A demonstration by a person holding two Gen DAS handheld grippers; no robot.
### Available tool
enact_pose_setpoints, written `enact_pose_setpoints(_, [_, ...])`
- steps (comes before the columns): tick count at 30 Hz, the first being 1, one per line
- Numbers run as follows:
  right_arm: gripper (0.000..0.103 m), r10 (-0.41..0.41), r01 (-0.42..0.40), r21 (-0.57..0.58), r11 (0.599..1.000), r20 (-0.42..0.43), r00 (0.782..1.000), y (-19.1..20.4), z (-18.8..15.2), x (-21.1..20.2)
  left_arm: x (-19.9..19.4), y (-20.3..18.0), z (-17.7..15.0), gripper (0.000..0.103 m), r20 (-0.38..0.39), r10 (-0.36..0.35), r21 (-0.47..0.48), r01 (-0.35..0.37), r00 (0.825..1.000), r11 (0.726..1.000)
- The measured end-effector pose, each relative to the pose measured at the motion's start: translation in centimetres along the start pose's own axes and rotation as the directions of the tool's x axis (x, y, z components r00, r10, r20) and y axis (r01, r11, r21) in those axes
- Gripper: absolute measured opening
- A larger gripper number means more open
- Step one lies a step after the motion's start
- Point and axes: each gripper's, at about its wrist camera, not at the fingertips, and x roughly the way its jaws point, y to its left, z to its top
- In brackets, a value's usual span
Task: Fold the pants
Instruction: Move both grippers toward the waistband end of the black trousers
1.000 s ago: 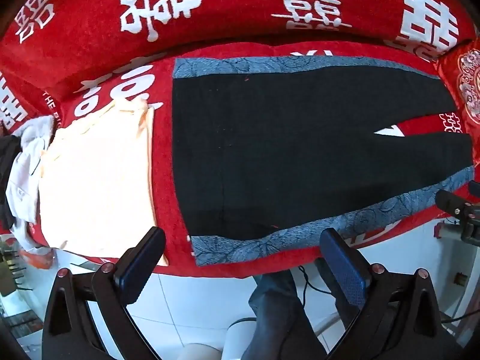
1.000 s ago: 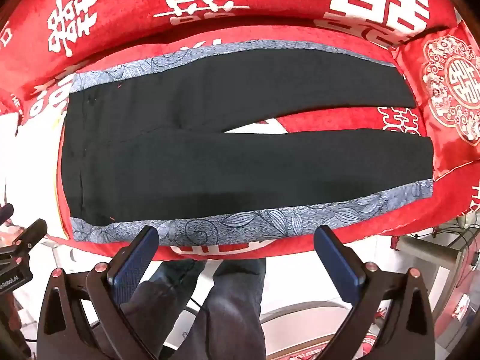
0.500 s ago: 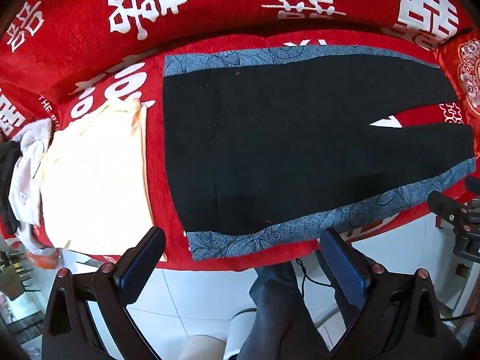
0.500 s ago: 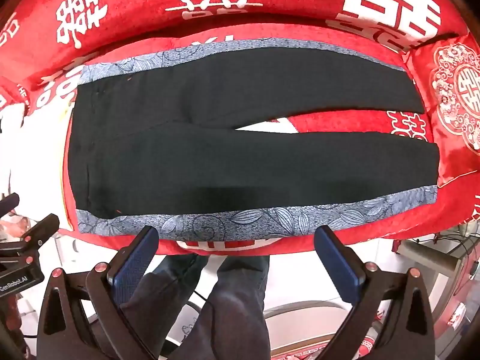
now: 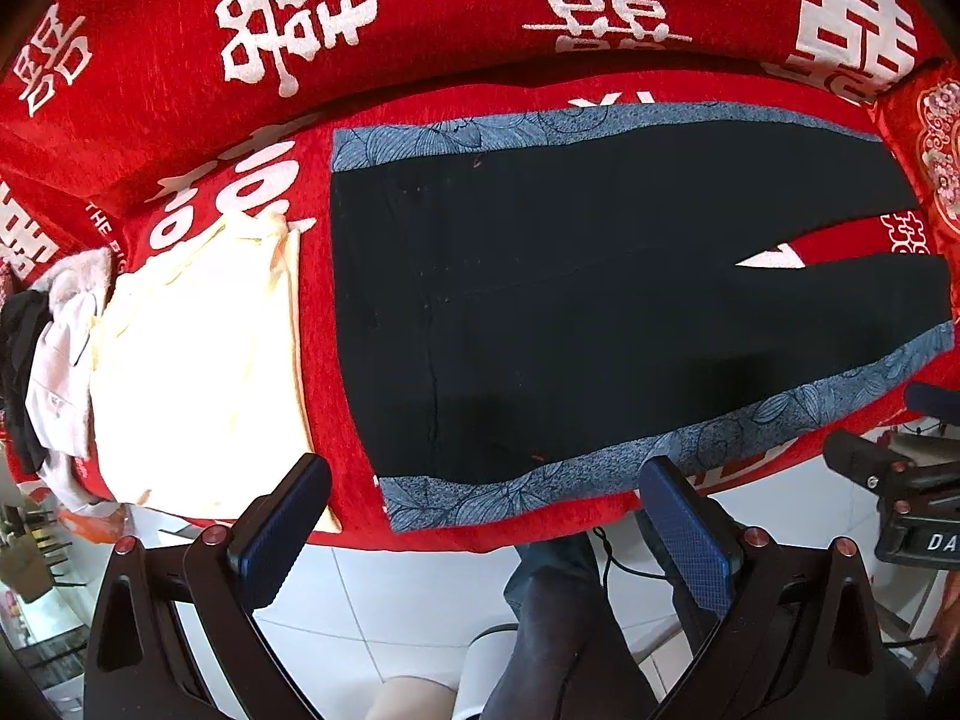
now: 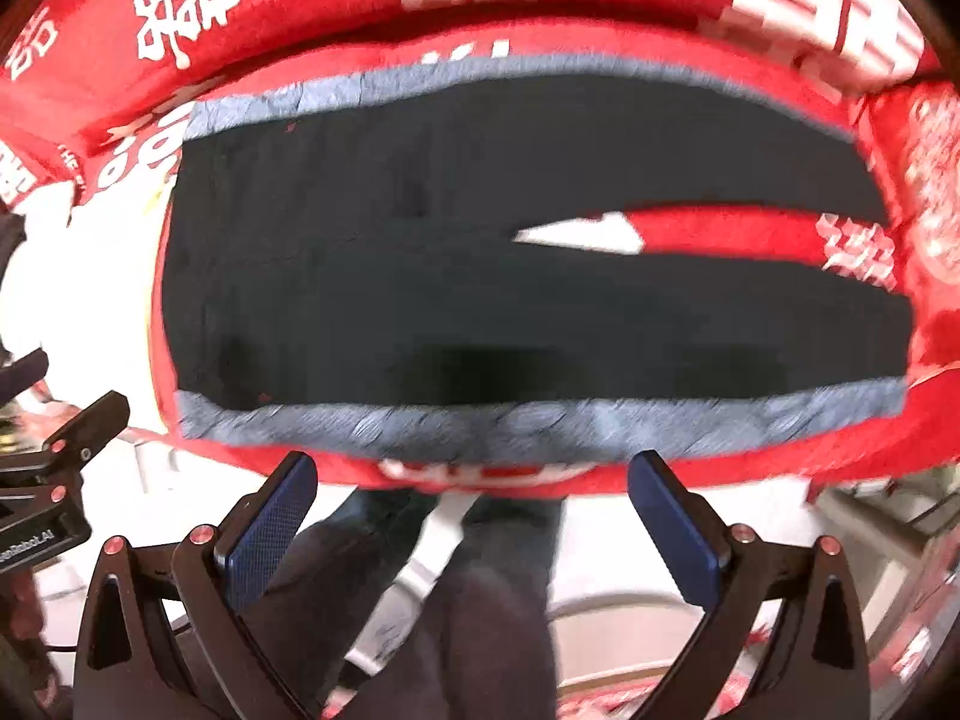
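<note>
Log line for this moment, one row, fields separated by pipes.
phase: approach | pants: flat on sofa, unfolded | left hand-held gripper: open, empty | right hand-held gripper: open, empty, short of near edge

Black pants with grey-blue leaf-patterned side stripes lie on a red cover printed with white characters; beside them, cream cloth.

Both wrist views look down from the sofa's near edge, sharing the black pants; right blurred.
</note>
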Motion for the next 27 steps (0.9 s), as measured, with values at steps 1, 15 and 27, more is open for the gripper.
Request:
enact_pose_setpoints(1, [0.103,-0.002,0.002,0.004,1.0,-0.003,1.0,-0.1,-0.1,0.1,0.0,0.0,0.0,0.103,0.0,0.002,0.001,-0.002,1.0,1.0])
enact_pose_setpoints(15, [0.103,-0.033,0.034,0.028,0.999,-0.019,0.999,-1.3,-0.3,0.3,0.1,-1.0,0.2,0.103,-0.016,0.001,0.009,-0.001,1.0,1.0])
enact_pose_setpoints(27, [0.103,-0.03,0.031,0.03,0.999,-0.034,0.999,-2.1,0.1,0.8,-0.6,-1.8,1.2,0.103,0.026,-0.077,0.03,0.076,0.997,0.997])
